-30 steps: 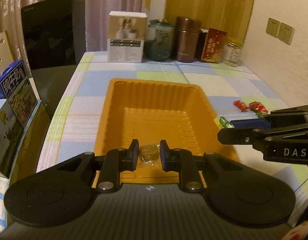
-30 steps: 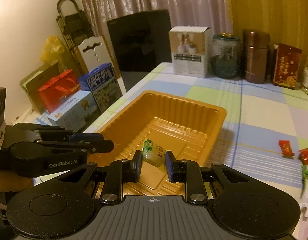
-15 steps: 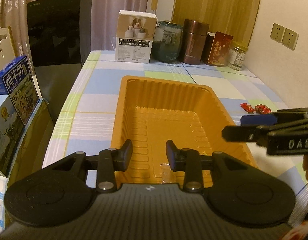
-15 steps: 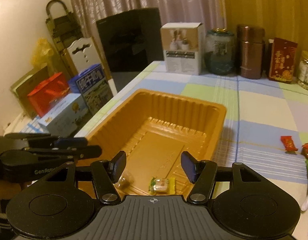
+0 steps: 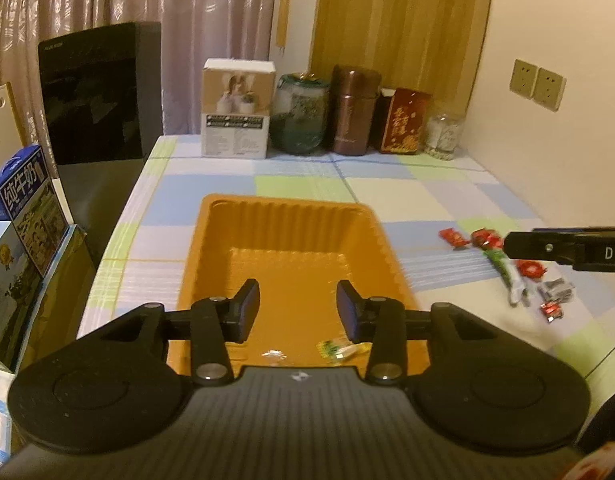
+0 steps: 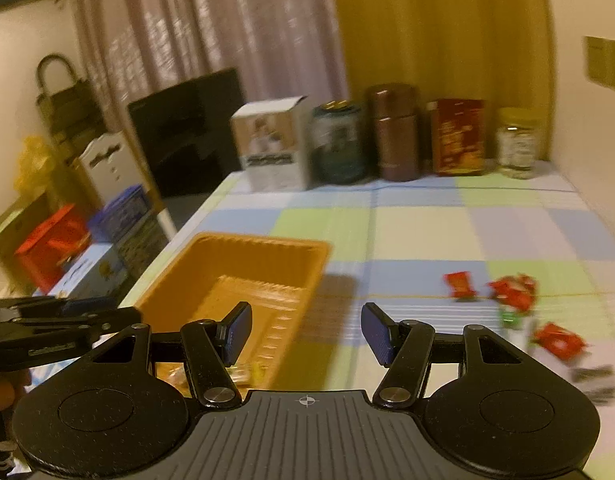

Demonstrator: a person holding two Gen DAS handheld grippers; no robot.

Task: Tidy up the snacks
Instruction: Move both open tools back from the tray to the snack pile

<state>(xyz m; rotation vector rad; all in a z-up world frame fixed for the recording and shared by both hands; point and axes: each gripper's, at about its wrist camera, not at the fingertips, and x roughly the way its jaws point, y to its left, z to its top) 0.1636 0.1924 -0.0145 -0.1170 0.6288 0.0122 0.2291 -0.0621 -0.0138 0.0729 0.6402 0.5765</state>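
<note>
Claws both gape empty: left claw (image 5: 298, 307) over the tray (image 5: 285, 216) holding two candies (image 5: 341, 349); right claw (image 6: 306, 334) above the surface (image 6: 419, 232), beside loose snacks (image 6: 511, 294).

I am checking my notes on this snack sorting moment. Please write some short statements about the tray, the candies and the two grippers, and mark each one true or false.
1. The left gripper is open and holds nothing. True.
2. The orange tray is completely empty. False: a green and yellow candy and a clear-wrapped candy lie at its near end.
3. Several red-wrapped candies lie on the tablecloth, outside the tray on its right. True.
4. The right gripper is shut on a candy. False: its fingers stand wide apart with nothing between them.
5. The brown canister stands inside the tray. False: it stands at the far edge of the table, beside a glass jar.
</note>
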